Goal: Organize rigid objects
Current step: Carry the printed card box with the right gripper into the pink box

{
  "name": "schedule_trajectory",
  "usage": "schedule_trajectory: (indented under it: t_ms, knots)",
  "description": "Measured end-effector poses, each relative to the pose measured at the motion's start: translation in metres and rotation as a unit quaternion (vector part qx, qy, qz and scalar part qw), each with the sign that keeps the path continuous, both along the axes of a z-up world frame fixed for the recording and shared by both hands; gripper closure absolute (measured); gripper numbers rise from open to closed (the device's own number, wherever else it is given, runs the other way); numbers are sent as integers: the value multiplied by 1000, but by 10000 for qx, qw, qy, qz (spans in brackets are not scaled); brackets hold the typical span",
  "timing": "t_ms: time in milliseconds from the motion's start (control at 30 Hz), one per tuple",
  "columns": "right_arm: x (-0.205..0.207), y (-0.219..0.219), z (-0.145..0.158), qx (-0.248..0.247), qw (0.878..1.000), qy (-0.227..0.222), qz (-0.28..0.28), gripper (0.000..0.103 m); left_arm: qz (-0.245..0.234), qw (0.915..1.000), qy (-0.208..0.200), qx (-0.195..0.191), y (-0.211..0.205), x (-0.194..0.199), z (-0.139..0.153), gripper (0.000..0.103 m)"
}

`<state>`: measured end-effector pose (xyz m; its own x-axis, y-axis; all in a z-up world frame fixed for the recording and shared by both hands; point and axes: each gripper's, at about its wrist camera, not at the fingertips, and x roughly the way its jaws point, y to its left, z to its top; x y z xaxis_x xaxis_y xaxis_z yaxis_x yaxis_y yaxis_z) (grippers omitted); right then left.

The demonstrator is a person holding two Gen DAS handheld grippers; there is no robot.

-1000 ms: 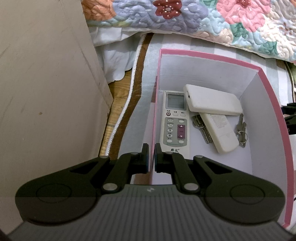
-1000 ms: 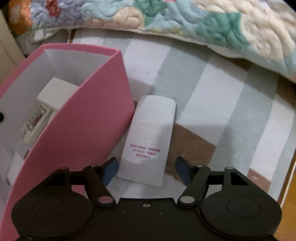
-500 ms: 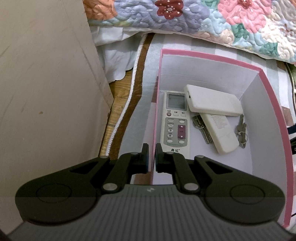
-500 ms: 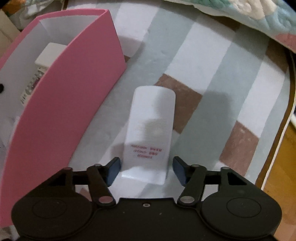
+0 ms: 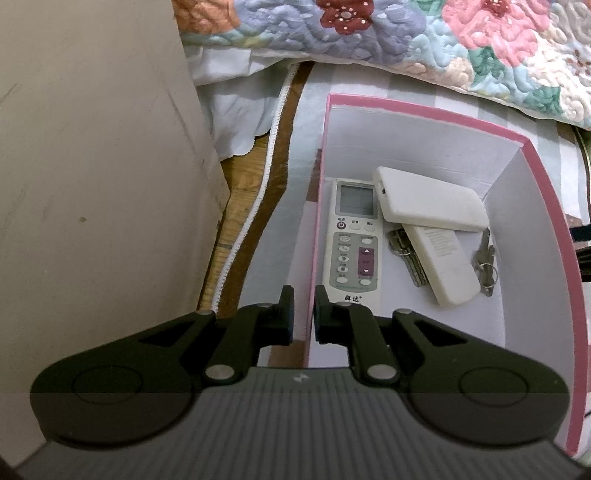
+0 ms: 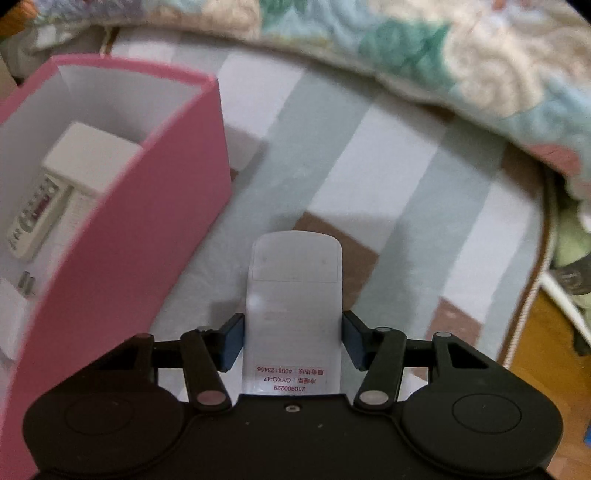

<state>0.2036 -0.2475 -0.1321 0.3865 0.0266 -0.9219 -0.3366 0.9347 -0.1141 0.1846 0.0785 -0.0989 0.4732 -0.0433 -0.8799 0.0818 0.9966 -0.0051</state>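
A pink box (image 5: 424,110) with white inner walls holds a grey-buttoned remote (image 5: 352,236), a flat white case (image 5: 428,203), a second white remote (image 5: 443,266) and keys (image 5: 485,258). My left gripper (image 5: 303,314) straddles the box's left wall; its jaws are opening, and a gap shows beside the wall. In the right wrist view a white remote (image 6: 295,295) lies back side up, its label end toward me. My right gripper (image 6: 293,343) is closing on it, both blue pads against its sides. The pink box (image 6: 147,221) stands just to its left.
A beige panel (image 5: 92,166) rises close on the left of the box. A floral quilt (image 5: 369,33) runs along the far side. Everything rests on a striped mat (image 6: 369,166), with wooden floor (image 6: 546,369) beyond its right edge.
My right gripper closed in from either side of the white remote until the pads met it, and the view tilted up. The left jaws parted slightly around the box wall.
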Motion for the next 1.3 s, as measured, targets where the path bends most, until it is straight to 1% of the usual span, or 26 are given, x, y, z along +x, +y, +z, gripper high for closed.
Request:
schedule_trajectory:
  t_ms: [100,167,233,333,433,533,600,700,767,833,900,1067,1167,1300]
  knots:
    - [-20,4,40,-134,9972,-737,-9,42,-56,10000,-19,-41,1,-2,1,94]
    - [-29,5,70,107,9944,-1052,29,42,-78,10000,-34,-47,1,-3,2,95]
    - [-36,14,95,224,9919,-1228,224,42,-100,9999,-43,-40,1,-3,2,95]
    - [-51,37,119,350,9863,-1376,839,42,-87,9999,-35,-62,1,-2,2,95]
    - [-50,67,129,506,9791,-1322,1464,42,-88,9999,-27,-85,1,-2,2,95]
    - [-55,92,125,367,9690,-1134,2165,42,-80,9999,-23,-97,1,-1,1,95]
    - [-54,110,115,199,9619,-782,2613,42,-81,9999,-15,-98,2,-1,1,96]
    - [-48,129,97,-114,9511,-224,3078,42,-90,9999,-11,-114,3,-1,1,95]
    - [-45,137,89,-137,9443,-39,3287,42,-111,9999,-15,-118,4,-1,1,95]
    - [-40,144,81,-107,9421,27,3352,42,-147,9998,-34,-102,3,-2,1,96]
    - [-36,149,74,-71,9427,41,3334,42,-159,9998,-41,-99,3,-2,1,96]
    - [-28,158,53,158,9443,323,3271,42,-166,9998,-44,-91,3,-2,1,96]
    - [-23,163,40,257,9440,371,3268,42,-150,9998,-39,-114,4,-2,1,96]
    - [-17,170,27,343,9428,322,3300,42,-153,9998,-40,-118,4,-3,1,96]
